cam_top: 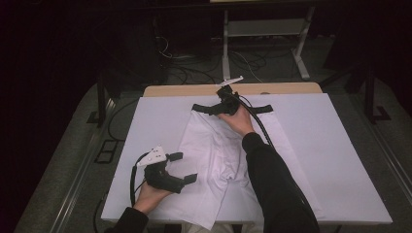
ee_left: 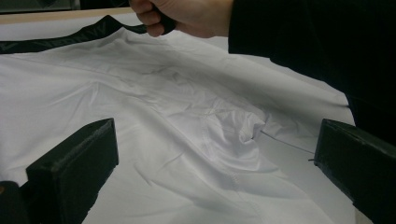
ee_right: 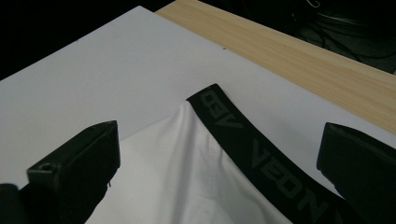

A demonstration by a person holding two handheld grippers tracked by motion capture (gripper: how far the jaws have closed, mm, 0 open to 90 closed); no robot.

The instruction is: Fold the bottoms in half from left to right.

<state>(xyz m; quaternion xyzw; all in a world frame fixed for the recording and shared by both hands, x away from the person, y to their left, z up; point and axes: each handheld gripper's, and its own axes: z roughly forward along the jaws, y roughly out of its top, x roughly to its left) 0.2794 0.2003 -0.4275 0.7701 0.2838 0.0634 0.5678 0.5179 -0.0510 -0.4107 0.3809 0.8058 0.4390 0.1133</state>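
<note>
White shorts (cam_top: 209, 150) with a black lettered waistband (cam_top: 262, 108) lie spread on the white table cover (cam_top: 340, 160), waistband at the far side. My left gripper (cam_top: 183, 167) stands open at the garment's near left edge, its jaws wide apart over wrinkled white cloth (ee_left: 187, 116). My right gripper (cam_top: 219, 106) hovers at the waistband's middle, open. In the right gripper view its jaws straddle the waistband (ee_right: 252, 149) near its left end, gripping nothing. The right hand (ee_left: 187, 16) rests by the band (ee_left: 56, 42).
The wooden table edge (cam_top: 194, 90) shows beyond the cover at the far side. Bare white cover lies to the left and right of the garment. A white desk frame (cam_top: 262, 29) and cables stand on the dark floor behind the table.
</note>
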